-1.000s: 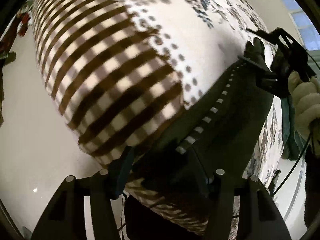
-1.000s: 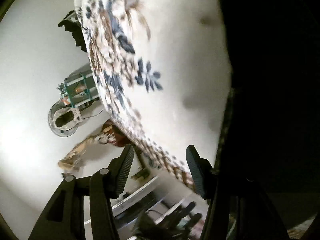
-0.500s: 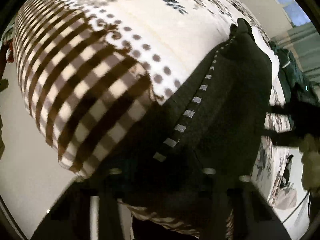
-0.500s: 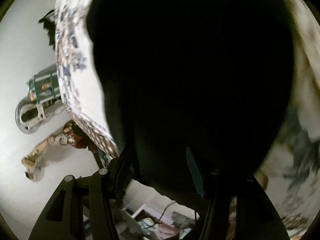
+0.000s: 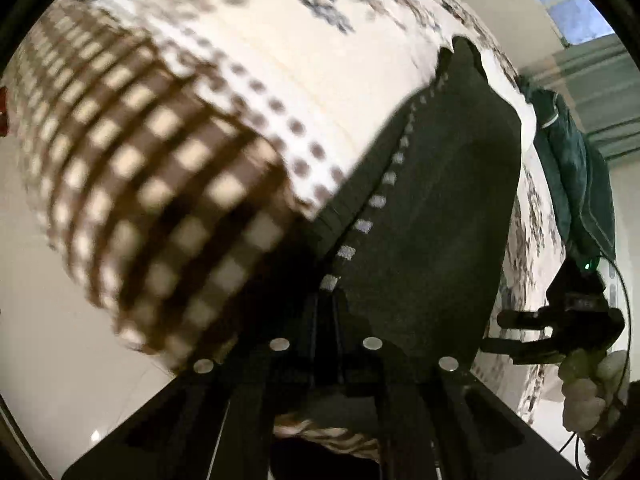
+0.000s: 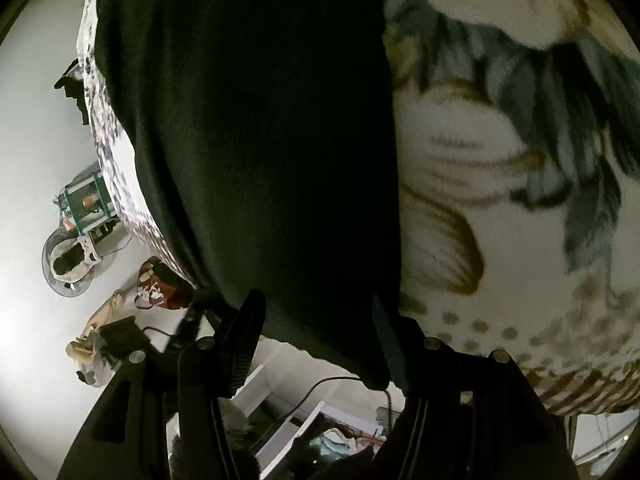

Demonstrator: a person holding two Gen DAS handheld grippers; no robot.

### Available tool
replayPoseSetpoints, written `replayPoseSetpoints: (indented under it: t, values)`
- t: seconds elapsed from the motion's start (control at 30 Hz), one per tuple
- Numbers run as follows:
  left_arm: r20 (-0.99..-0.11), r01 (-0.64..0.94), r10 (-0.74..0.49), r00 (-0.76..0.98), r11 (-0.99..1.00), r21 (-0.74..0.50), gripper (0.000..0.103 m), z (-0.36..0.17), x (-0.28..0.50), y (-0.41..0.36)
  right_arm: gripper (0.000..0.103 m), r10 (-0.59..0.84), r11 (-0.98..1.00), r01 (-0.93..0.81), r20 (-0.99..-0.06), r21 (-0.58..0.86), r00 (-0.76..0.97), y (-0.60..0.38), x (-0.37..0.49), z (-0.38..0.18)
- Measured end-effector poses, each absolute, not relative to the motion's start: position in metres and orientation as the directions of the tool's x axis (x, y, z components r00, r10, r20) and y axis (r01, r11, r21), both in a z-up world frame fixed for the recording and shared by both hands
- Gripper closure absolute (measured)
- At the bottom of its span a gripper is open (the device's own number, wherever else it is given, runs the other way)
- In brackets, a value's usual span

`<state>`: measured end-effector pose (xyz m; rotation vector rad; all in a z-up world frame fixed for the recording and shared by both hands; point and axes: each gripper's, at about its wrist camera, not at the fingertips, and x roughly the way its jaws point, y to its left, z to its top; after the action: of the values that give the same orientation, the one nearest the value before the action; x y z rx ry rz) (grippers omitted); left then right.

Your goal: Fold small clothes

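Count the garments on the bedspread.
2: a black garment at the bedspread centre, clamped by the left gripper; a teal garment at its far right edge. Others may be hidden.

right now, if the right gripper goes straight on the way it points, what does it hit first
The dark garment: it fills the space just ahead of the right gripper, whose open fingers straddle its lower edge. The floral bedspread seems to lie right behind it; depth is unclear.

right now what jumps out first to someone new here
A dark garment with a dashed white trim lies across the patterned bedspread, filling the centre of both views. The left hand-held gripper is shut on its near edge. The right hand-held gripper stands open at the garment's other end.
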<state>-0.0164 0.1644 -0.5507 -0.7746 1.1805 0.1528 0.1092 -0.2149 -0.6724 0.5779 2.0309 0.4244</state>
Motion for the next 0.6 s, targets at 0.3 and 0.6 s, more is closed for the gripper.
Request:
replayPoseSetpoints:
  t: [0.3,0.6]
  values:
    - [-0.828,-0.578,-0.322,0.459,0.599,-0.554,0.098,-0.558,-0.053,0.209,0.045,0.527,0.838,0.162,-0.698,0.521,-0.484,-0.2,0.079,-0.666]
    - [-0.857,-0.53,-0.362,0.368,0.675,-0.513,0.041,-0.577,-0.023,0.163,0.045,0.48,0.863,0.151,-0.69,0.482,-0.542,-0.218,0.046,-0.684]
